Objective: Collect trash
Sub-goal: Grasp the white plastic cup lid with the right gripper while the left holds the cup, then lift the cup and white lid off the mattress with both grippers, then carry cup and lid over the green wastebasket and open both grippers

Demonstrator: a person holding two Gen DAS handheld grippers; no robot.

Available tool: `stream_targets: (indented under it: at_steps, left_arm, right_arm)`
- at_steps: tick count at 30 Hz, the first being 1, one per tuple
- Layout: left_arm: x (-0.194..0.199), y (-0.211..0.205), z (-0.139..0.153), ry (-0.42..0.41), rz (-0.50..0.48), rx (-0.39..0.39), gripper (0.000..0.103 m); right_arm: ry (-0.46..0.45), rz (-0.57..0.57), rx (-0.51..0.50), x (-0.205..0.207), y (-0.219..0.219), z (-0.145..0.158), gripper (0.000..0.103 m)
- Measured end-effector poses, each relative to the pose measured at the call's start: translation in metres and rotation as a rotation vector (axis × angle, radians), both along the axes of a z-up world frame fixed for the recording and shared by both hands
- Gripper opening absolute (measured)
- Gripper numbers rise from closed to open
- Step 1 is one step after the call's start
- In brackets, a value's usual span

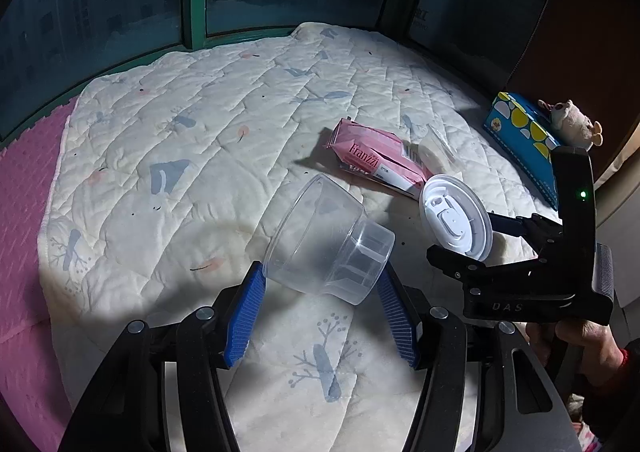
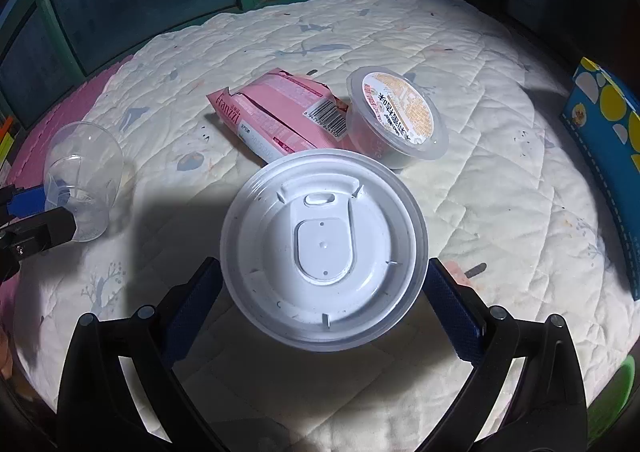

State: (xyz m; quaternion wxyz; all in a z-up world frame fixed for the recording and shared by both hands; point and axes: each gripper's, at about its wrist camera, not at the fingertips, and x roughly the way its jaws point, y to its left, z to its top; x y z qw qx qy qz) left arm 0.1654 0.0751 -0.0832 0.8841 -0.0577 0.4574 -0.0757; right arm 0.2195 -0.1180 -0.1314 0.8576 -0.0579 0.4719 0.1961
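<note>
Two pieces of trash already lifted off the quilted bed [image 1: 200,124] — one per hand. Left tool [image 1: 320,284] closed on a clear plastic cup [image 1: 328,240], blue pads [image 1: 248,304] pressing either side of the narrower base, mouth tipped up and away toward the window; gripped low, presumably because the base is stiffer and slimmer than the flared rim. Right tool [image 2: 324,280] clamped across a white plastic cup lid [image 2: 324,248], pinched edge to edge at its widest span, underside facing the right wrist camera; held flat-on that way likely to stop a thin disc from slipping out. Seen from the left wrist, lid [image 1: 456,218] just beside the cup, the two hands close together — probably to stack or carry both off at once. Still lying on the quilt: a torn pink Franzzi snack wrapper [image 2: 280,116] and, touching its right end, a small sealed clear tub with a printed foil top [image 2: 396,120]. At the bed's right edge, a blue box with yellow spots [image 1: 520,128] with a small plush toy [image 1: 572,122] on top, likely not trash. No bin or bag visible in either view, so destination unclear.
</note>
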Motion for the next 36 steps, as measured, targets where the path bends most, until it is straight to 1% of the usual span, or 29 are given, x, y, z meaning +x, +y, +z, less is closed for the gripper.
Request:
stream_targets:
  at_steps: [7, 10, 16, 21, 28, 36]
  left_arm:
    - [0.000, 0.000, 0.000, 0.002, 0.002, -0.003, 0.056]
    - [0.000, 0.000, -0.001, 0.004, 0.004, -0.004, 0.056]
    - [-0.001, -0.001, -0.001, 0.006, 0.002, -0.006, 0.056]
    - [-0.006, -0.004, 0.004, -0.002, -0.001, -0.010, 0.056]
    - [-0.018, -0.026, 0.009, -0.012, -0.047, -0.012, 0.056]
    - [-0.033, -0.065, 0.011, -0.007, -0.129, -0.032, 0.056]
  right_arm:
    - [-0.005, -0.002, 0.003, 0.006, 0.001, 0.000, 0.098]
    - [-0.008, 0.006, 0.001, 0.007, 0.002, 0.001, 0.094]
    - [-0.024, -0.004, 0.018, 0.001, 0.000, 0.006, 0.093]
    - [-0.037, -0.023, 0.064, -0.020, -0.015, 0.021, 0.093]
    - [-0.060, -0.087, 0.129, -0.058, -0.049, 0.042, 0.093]
    - [-0.088, -0.196, 0.118, -0.102, -0.101, 0.049, 0.093]
